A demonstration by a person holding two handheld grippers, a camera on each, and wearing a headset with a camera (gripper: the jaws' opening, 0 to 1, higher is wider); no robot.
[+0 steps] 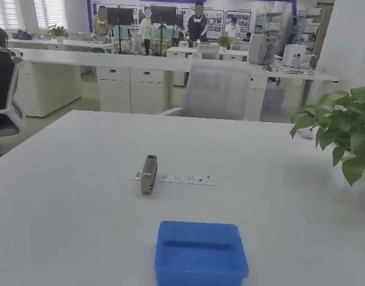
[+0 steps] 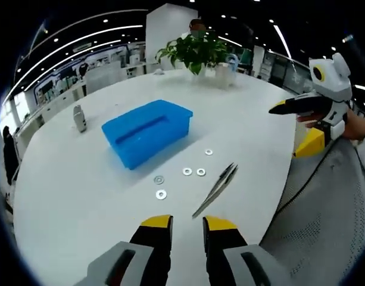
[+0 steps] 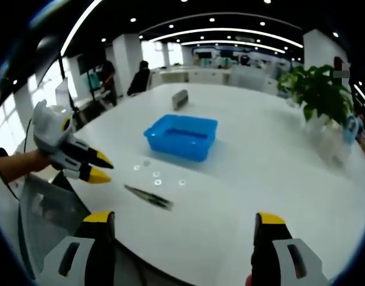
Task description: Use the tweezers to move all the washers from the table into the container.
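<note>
White office table (image 2: pixel 81 196): nothing's moved yet. Five washers (image 2: pixel 187 171) and the tweezers (image 2: pixel 217 188) lie just ahead of your narrowly parted left gripper (image 2: pixel 188 225), the blue container (image 2: pixel 147 131) beyond them; your right gripper (image 3: pixel 185 219) is spread wide, empty

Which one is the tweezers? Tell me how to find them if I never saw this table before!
Find the big white table and the blue container sitting on it. On the person's side of the container lie a few little round washers, and right beside them are the tweezers. They are the only long, thin, pointy metal thing there; the washers are tiny flat rings.
</note>
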